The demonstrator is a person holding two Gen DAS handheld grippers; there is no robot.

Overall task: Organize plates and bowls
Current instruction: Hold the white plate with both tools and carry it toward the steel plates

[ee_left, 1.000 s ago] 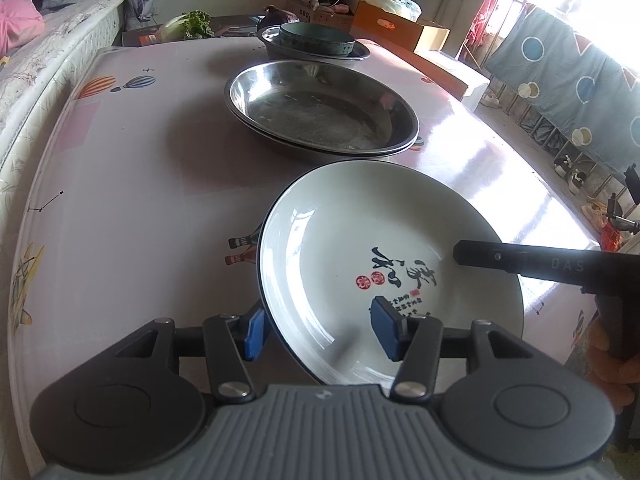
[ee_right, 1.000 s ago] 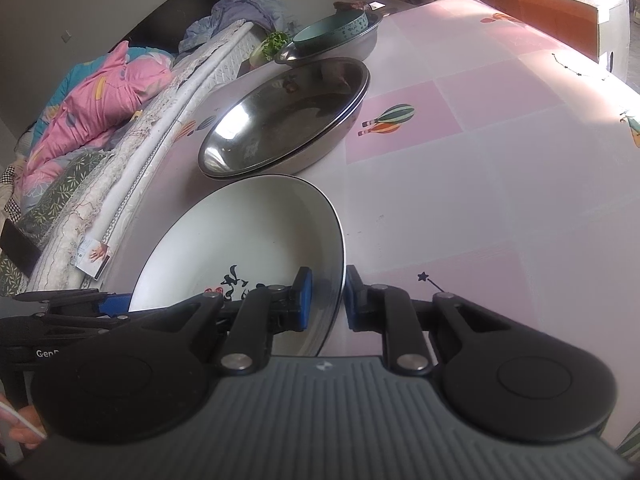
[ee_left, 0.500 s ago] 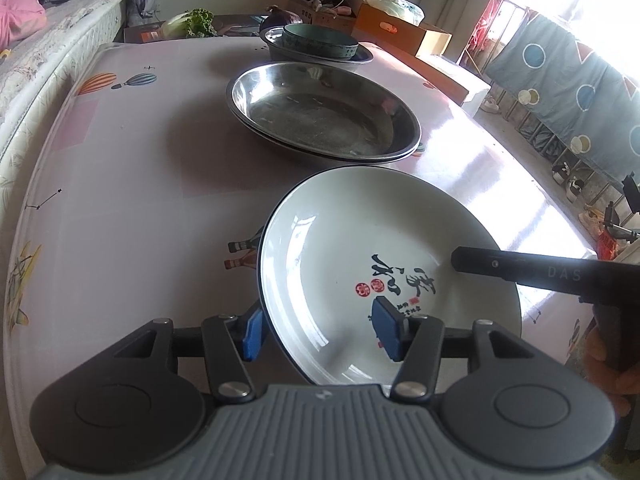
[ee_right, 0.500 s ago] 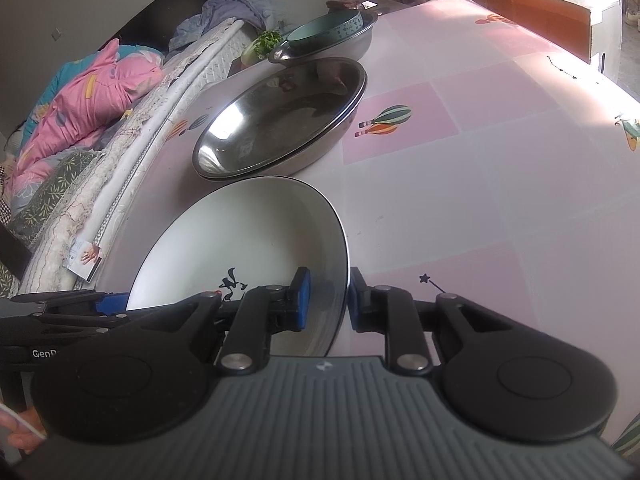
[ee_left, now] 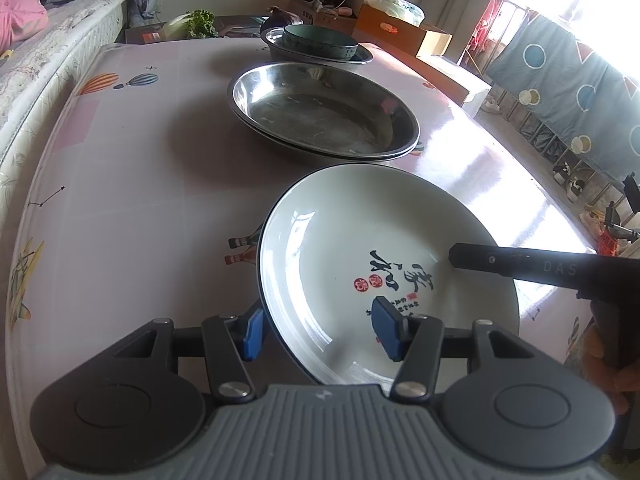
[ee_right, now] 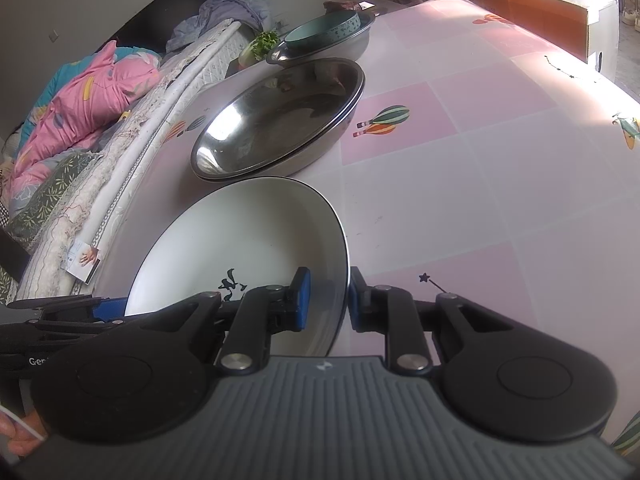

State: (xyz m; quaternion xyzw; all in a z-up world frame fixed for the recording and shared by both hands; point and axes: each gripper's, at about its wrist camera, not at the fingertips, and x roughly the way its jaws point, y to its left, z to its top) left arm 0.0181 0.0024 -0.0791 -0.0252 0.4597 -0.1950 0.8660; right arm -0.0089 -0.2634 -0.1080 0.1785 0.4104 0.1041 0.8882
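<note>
A white plate (ee_left: 340,264) (ee_right: 248,240) with black calligraphy and a dark rim is at the near end of the pink table (ee_left: 140,200). My left gripper (ee_left: 319,330) straddles its near-left rim, one blue pad under the outside and one on the inside. It is shut on the plate. My right gripper (ee_right: 326,300) is shut on the opposite rim, and one of its fingers (ee_left: 520,264) reaches in over the plate from the right. Two stacked steel plates (ee_left: 320,112) (ee_right: 280,120) lie just beyond the white plate.
Further back a teal bowl (ee_left: 320,42) (ee_right: 324,30) sits inside a steel basin (ee_left: 280,50). A bed with bedding (ee_right: 80,120) runs along the table's left edge. Cardboard boxes (ee_left: 400,32) stand behind the far right corner. A hand (ee_left: 608,360) holds the right gripper.
</note>
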